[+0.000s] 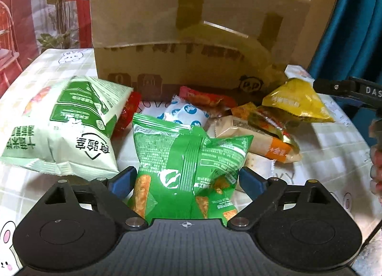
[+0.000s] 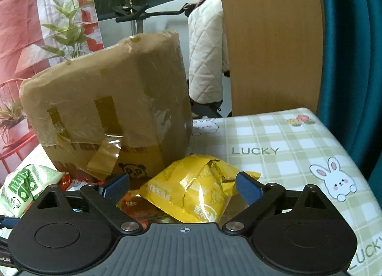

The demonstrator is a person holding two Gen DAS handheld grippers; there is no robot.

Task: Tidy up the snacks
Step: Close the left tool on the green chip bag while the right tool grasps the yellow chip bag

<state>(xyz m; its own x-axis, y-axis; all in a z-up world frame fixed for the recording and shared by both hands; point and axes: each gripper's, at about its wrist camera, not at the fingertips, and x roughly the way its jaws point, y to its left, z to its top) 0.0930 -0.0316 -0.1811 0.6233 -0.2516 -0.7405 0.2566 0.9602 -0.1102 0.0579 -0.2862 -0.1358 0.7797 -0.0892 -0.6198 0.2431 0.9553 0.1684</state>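
My left gripper (image 1: 187,178) is open, its blue pads on either side of a bright green snack bag (image 1: 188,159) that lies between them. A pale green bag (image 1: 64,127) lies to its left. Behind are a white-and-blue packet (image 1: 183,114), red packets (image 1: 205,99), an orange-and-beige bar (image 1: 257,139) and a yellow bag (image 1: 296,101). My right gripper (image 2: 182,186) is open around the yellow bag (image 2: 198,192), pads beside it. A taped cardboard box (image 2: 112,118) stands behind the snacks; it also shows in the left wrist view (image 1: 191,37).
The table has a green checked cloth (image 2: 286,147) with rabbits and "LUCKY" print. Its right edge meets a teal curtain (image 2: 353,61). A wooden board (image 2: 269,37) and a white quilted coat (image 2: 207,53) stand behind. The other gripper (image 1: 346,92) shows at the right in the left wrist view.
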